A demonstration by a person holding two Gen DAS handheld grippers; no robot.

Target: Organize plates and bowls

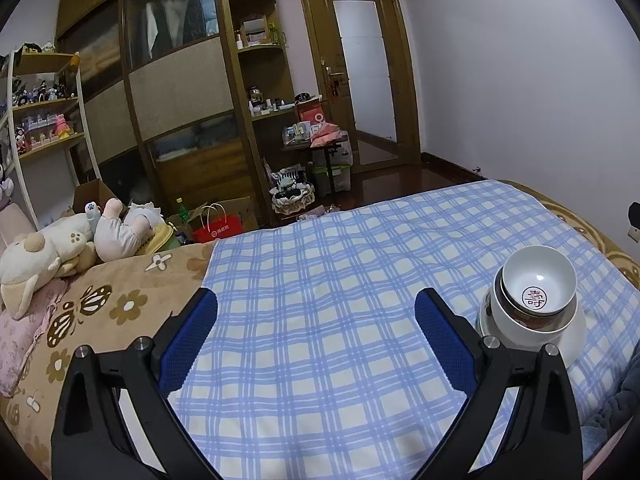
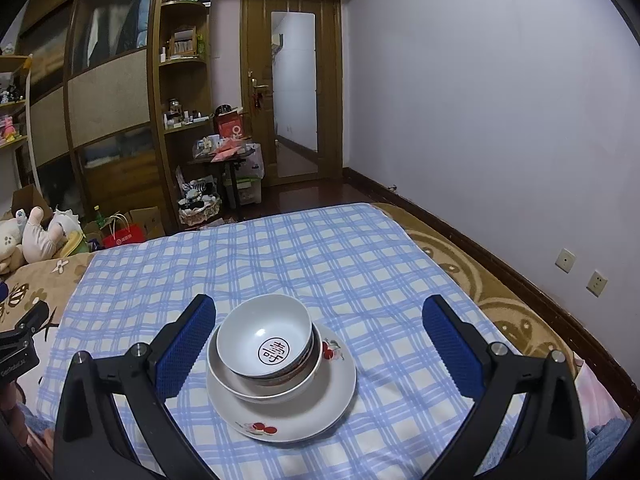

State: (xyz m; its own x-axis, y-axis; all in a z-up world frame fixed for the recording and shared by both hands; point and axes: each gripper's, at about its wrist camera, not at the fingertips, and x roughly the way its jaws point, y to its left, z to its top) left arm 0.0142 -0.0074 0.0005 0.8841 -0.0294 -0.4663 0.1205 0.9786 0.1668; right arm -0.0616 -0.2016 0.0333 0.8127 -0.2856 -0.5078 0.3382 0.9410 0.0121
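A white plate (image 2: 296,420) with red fruit prints lies on the blue checked cloth (image 2: 280,256). A wider white bowl (image 2: 240,386) sits on it, and a smaller bowl (image 2: 266,340) with a round character mark is nested on top. My right gripper (image 2: 320,340) is open and empty, its jaws standing either side of the stack, above it. My left gripper (image 1: 316,336) is open and empty over bare cloth (image 1: 320,264). In the left wrist view the stack is to its right: the top bowl (image 1: 538,286) on the wider bowl (image 1: 520,330) and plate (image 1: 572,344).
The cloth covers a bed with a brown flowered blanket (image 1: 120,292). Stuffed toys (image 1: 52,256) lie at the bed's left edge. A red bag (image 1: 218,230) and clutter stand on the floor beyond. A wall runs along the right (image 2: 500,120).
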